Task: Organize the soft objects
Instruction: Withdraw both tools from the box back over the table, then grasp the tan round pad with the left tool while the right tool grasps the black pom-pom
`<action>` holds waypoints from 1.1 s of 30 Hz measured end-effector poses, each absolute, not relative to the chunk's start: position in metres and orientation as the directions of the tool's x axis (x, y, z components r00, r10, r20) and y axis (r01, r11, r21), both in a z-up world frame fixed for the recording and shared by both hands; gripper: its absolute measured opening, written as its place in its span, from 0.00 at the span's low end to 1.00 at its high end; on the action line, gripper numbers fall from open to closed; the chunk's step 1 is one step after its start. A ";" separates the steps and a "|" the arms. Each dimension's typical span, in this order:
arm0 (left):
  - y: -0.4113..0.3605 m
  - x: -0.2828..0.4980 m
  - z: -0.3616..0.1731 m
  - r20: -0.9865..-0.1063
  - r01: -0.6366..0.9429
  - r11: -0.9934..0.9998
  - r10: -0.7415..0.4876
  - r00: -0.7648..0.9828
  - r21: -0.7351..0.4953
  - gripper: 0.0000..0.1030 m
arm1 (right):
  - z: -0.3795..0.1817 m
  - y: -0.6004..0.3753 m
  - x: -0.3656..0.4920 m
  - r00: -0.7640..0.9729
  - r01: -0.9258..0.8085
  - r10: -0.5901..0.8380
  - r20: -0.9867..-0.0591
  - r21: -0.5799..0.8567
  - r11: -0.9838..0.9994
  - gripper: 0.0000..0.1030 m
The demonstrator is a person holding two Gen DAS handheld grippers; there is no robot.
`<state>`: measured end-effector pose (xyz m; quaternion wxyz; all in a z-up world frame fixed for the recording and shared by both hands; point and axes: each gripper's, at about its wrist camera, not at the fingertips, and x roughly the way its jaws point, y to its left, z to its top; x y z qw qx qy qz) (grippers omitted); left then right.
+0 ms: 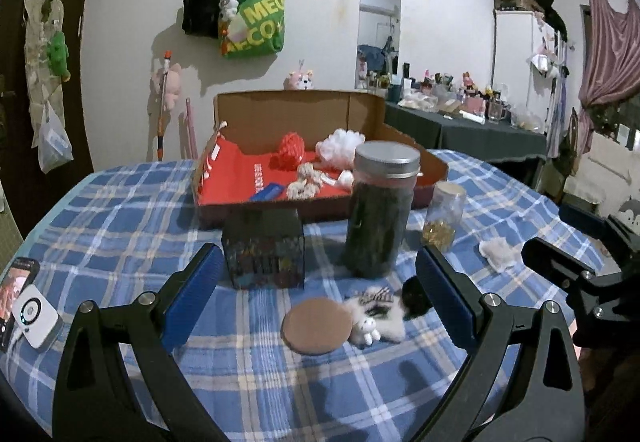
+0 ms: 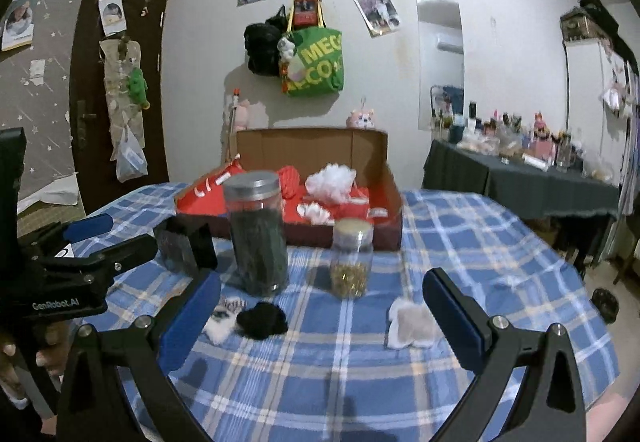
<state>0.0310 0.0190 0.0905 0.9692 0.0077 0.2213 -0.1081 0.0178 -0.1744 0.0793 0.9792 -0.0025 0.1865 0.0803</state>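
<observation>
Both grippers (image 1: 320, 296) (image 2: 322, 306) gape wide; left gripper body reads "GenRobot.AI"

A blue, white and tan plaid tablecloth (image 1: 120, 242) covers the worktop. The cardboard box (image 1: 280, 114) is brown outside, red inside — it holds a red pom-pom (image 1: 291, 150) and a white one (image 1: 340, 144). A black fluffy scrunchie (image 2: 262, 319) lies near a white-and-grey plush piece (image 2: 410, 326); the tall jar (image 2: 260, 234) has dark green contents under a silver lid.

White-and-black fluffy toy (image 1: 380, 316) and black pompom (image 2: 262, 319) lie touching near the table's front edge. Grey-white fuzzy piece (image 2: 410, 324) lies apart toward the right edge. Red (image 1: 291, 148), white (image 1: 340, 144) and beige (image 1: 308, 180) soft items sit in the red-lined cardboard box (image 1: 296, 108) toward the far edge.
</observation>
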 end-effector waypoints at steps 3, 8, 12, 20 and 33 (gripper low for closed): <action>0.020 0.032 0.081 -0.455 0.204 0.979 -0.193 0.870 -0.025 0.96 | 0.066 -0.174 0.022 0.904 -0.150 0.153 -0.398 0.039 0.988 1.00; 0.025 0.039 0.065 -0.505 0.190 0.981 -0.178 0.845 -0.028 0.96 | 0.052 -0.174 0.026 0.885 -0.157 0.170 -0.434 0.067 0.985 1.00; 0.027 0.044 0.055 -0.537 0.181 0.983 -0.167 0.827 -0.026 0.96 | 0.043 -0.171 0.033 0.869 -0.160 0.172 -0.465 0.066 0.985 1.00; 0.031 0.056 0.043 -0.604 0.211 0.977 -0.192 0.774 -0.040 0.96 | 0.036 -0.167 0.042 0.845 -0.179 0.189 -0.500 0.068 0.981 1.00; 0.023 0.083 0.027 -0.725 0.278 0.961 -0.188 0.663 0.005 0.95 | 0.030 -0.166 0.087 0.727 -0.299 0.330 -0.602 0.155 0.942 0.99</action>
